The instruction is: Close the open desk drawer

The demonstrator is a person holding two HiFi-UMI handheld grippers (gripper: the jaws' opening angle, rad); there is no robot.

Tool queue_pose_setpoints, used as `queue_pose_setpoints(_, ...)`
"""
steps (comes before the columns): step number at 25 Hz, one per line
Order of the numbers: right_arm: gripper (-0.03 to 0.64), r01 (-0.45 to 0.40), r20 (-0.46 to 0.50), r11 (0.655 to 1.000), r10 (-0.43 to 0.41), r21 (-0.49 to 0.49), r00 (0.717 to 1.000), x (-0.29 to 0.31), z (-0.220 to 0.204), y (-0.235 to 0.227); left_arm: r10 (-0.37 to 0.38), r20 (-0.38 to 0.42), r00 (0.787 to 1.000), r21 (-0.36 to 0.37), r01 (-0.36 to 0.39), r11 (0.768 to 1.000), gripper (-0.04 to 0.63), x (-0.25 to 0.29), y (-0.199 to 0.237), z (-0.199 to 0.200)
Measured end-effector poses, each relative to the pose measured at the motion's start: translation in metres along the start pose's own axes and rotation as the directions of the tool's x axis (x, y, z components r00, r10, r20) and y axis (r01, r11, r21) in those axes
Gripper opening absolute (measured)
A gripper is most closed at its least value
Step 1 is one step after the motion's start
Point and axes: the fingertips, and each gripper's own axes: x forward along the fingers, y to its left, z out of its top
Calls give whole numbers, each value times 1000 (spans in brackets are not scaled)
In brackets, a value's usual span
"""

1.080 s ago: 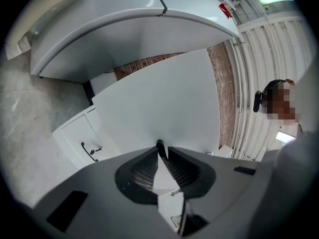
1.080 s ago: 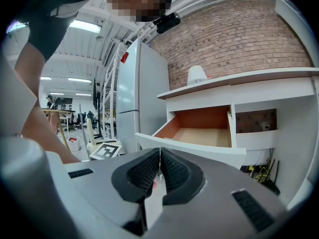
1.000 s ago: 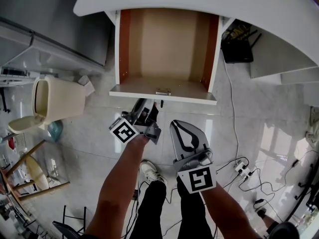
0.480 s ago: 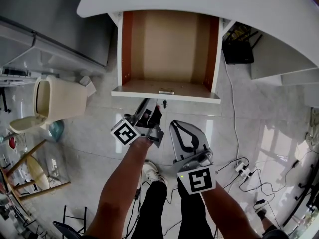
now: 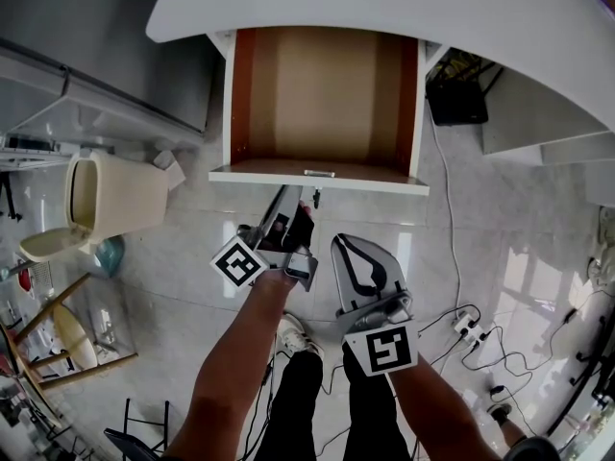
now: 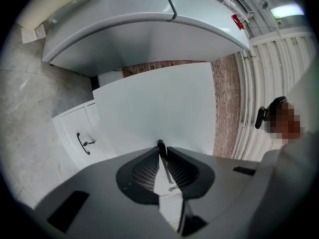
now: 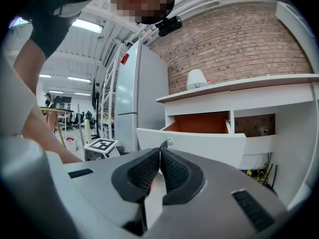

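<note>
The desk drawer point(image 5: 327, 94) stands pulled out under the white desk top point(image 5: 384, 8), its wooden inside empty. Its white front point(image 6: 159, 108) fills the left gripper view. My left gripper point(image 5: 304, 206) points at the middle of that front, just below its edge. Its jaws point(image 6: 160, 146) are closing, almost together, with the small dark drawer knob point(image 5: 315, 200) pinched at their tips. My right gripper point(image 5: 348, 243) hangs back from the drawer, shut with nothing between its pads point(image 7: 160, 149). From there the drawer point(image 7: 199, 143) and its knob point(image 7: 169, 142) show ahead.
A beige bin point(image 5: 110, 192) lies on the tiled floor at the left, by a grey fridge point(image 5: 86, 56). A black box point(image 5: 456, 94) sits under the desk at the right. Cables and a power strip point(image 5: 464, 325) trail behind. A white cabinet door's handle point(image 6: 79, 143) shows left.
My left gripper has crept forward up to the drawer front and rolled a little, its jaws narrowing. The right gripper has kept still.
</note>
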Motion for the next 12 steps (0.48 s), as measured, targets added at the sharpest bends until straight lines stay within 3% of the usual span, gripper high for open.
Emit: queue_pose_setpoints(12, 28, 29, 8, 1000, -29, 3, 1000, -1, 7, -9, -7, 28, 1000, -55, 9, 998, 51, 8, -21, 8)
